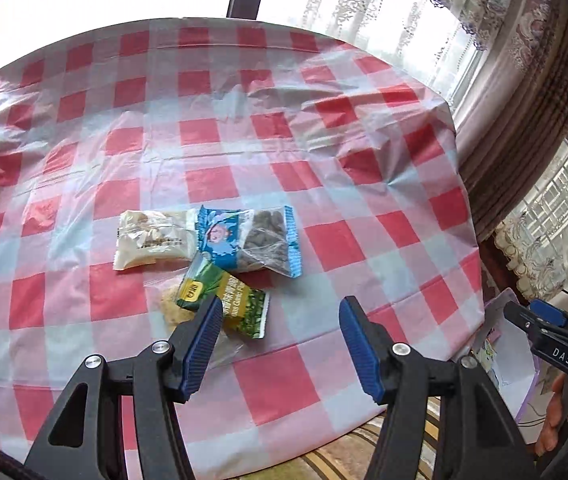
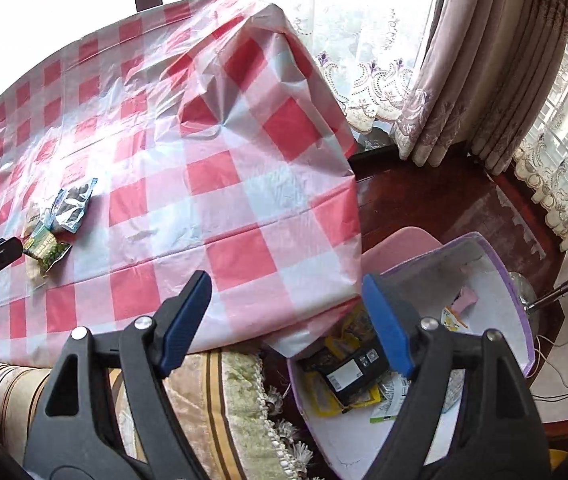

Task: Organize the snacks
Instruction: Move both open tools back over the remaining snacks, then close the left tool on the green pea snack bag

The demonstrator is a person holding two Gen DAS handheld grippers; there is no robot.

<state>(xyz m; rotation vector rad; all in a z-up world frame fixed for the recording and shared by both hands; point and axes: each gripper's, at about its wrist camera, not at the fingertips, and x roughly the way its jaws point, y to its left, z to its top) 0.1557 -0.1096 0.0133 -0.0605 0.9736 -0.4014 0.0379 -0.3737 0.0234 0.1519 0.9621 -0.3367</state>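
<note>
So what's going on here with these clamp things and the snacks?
A person holds two grippers and is tidying snack packets off the checked tablecloth into a purple-rimmed box beside the table. The left gripper hangs open near the green packet; the right gripper, also open and empty, is by the box, which already holds packets.

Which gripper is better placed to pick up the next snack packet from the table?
Left. The left gripper hangs open just above the green packet; the right gripper is over the box beside the table.

Green packet (image 1: 223,300) partly hidden behind left finger (image 1: 199,344); box (image 1: 520,364) cut by right edge; packet print unreadable; box's (image 2: 496,280) contents half-hidden.
</note>
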